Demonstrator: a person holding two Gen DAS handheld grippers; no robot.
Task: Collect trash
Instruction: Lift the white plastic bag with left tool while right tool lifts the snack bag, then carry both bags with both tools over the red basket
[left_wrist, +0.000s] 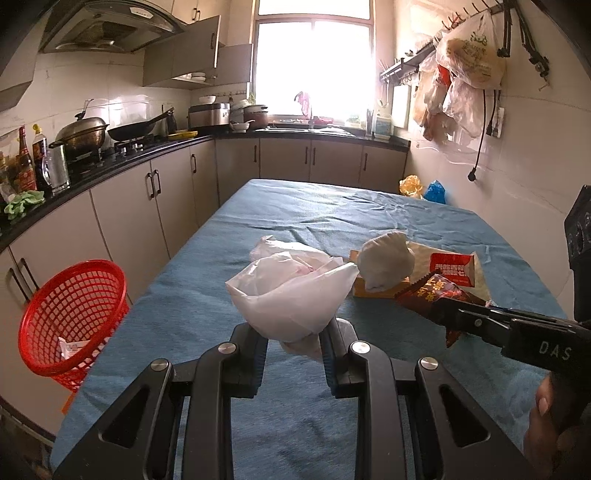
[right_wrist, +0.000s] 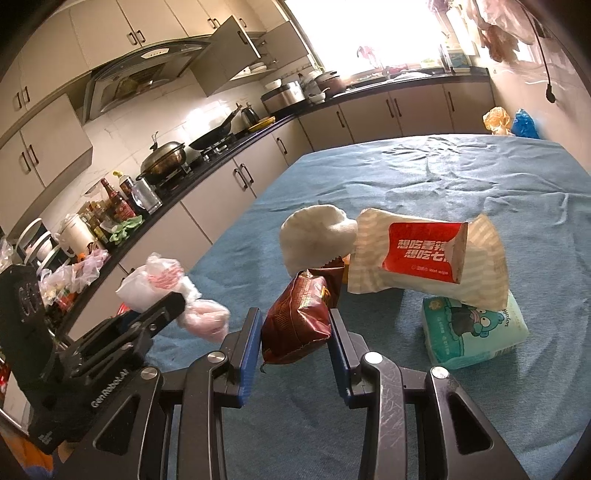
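My blue tablecloth (left_wrist: 295, 206) runs toward the sunny window (left_wrist: 314, 55); a wok (left_wrist: 133, 129) and bottles (left_wrist: 27, 158) crowd the counter (left_wrist: 110, 166).

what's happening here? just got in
A person is clearing trash off a blue-clothed table with two handheld grippers. The left gripper is shut on a crumpled white plastic bag; the right gripper is shut on a dark red snack wrapper. A red basket stands beside the table. Wrappers and a tissue pack remain.

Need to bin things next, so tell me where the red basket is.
The red basket shows only in the left wrist view, at the left, standing off the left edge of the blue-covered table, below the counter cabinets, left of the left gripper.
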